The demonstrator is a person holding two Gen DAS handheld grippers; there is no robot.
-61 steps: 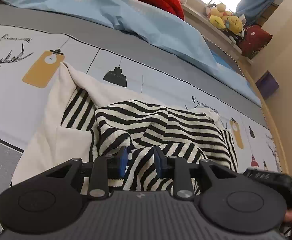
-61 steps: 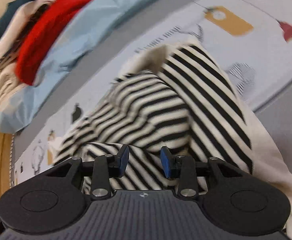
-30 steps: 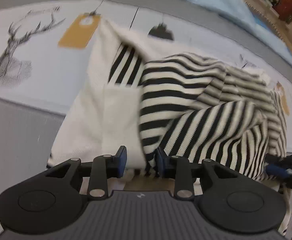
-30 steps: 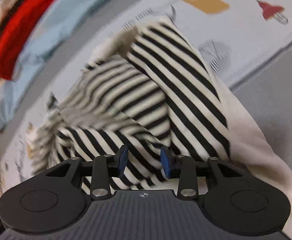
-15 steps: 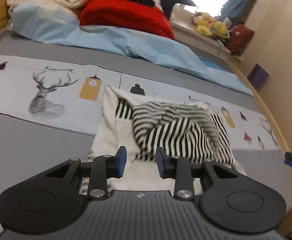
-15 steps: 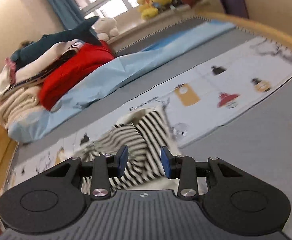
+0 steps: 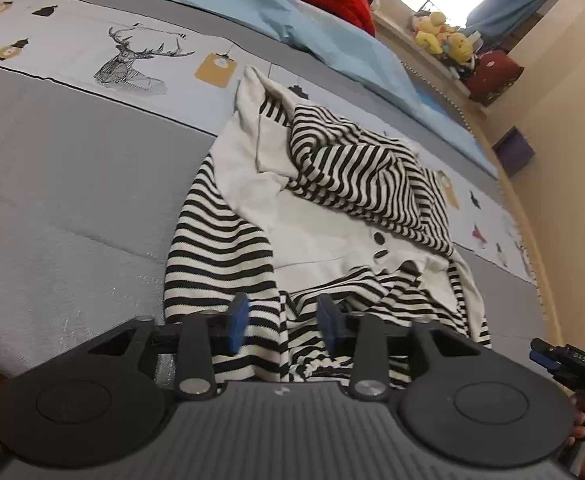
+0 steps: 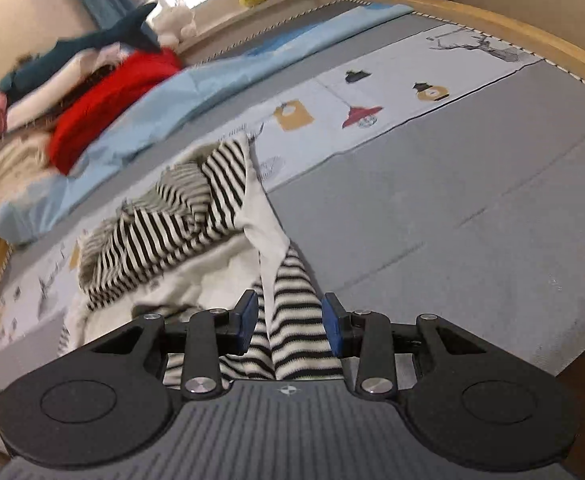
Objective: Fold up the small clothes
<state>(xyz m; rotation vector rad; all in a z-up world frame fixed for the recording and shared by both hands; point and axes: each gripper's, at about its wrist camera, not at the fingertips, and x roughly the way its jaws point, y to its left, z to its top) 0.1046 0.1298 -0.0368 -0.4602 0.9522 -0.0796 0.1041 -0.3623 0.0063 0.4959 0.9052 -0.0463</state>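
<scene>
A small black-and-white striped garment with cream panels and dark buttons (image 7: 324,208) lies crumpled on the bed, its upper part bunched in a striped heap. My left gripper (image 7: 282,320) is open over the garment's near striped edge, with striped cloth between the blue pads. My right gripper (image 8: 290,326) is open over the other near striped corner of the garment (image 8: 212,216), cloth lying between its pads. Neither holds the cloth. The right gripper's tip (image 7: 564,360) shows at the lower right of the left wrist view.
The grey bed cover (image 7: 72,184) has a pale printed band with a deer and lamps (image 7: 132,64). A light blue sheet (image 7: 292,20), a red blanket (image 8: 112,100) and piled bedding lie at the back. Plush toys (image 7: 440,36) sit on the sill. The wooden bed edge (image 8: 532,36) curves right.
Both grippers let go of the striped cloth, pulled back from the heap, and have come down over the garment's near edge. Both jaws stay open.
</scene>
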